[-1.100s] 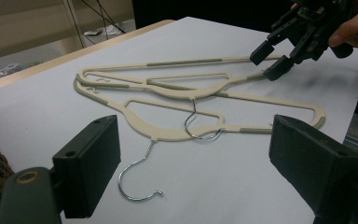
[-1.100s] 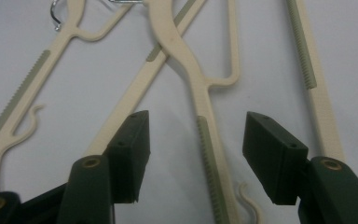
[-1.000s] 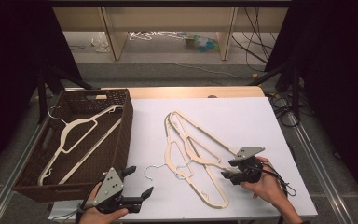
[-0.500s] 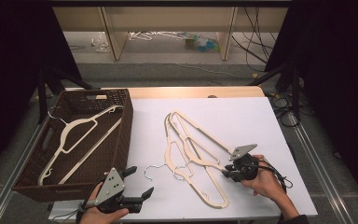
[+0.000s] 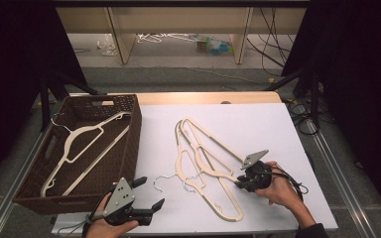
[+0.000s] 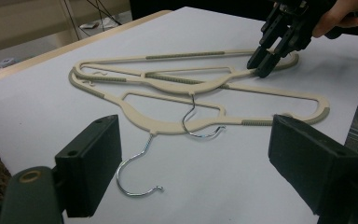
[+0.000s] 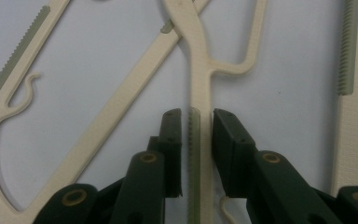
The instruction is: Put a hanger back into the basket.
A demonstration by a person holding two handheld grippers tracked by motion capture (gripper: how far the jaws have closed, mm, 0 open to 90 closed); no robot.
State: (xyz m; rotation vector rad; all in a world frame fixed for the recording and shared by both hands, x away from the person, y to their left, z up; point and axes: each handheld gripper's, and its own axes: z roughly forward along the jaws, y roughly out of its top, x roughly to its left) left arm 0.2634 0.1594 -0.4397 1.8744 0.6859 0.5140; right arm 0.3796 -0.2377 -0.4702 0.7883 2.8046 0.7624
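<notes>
- right hand-held gripper [image 5: 239,182] jaws have just been closing; they now pinch one arm of a cream hanger [image 7: 199,84], the ribbed grey strip on that arm sitting between the pads
- a second ago it sat further right, jaws wider, clear of the pile
- so, as I read it: grip made, lift comes next, likely toward the wicker basket [image 5: 132,144] where one hanger [image 5: 87,136] already lies
- hangers [image 6: 186,88]: thin cream plastic, chrome hooks, overlapped flat mid-worktop [image 5: 258,124]; could snag on lift
- left hand-held gripper [image 5: 149,194] spread wide, holding nothing, near the front edge
</notes>
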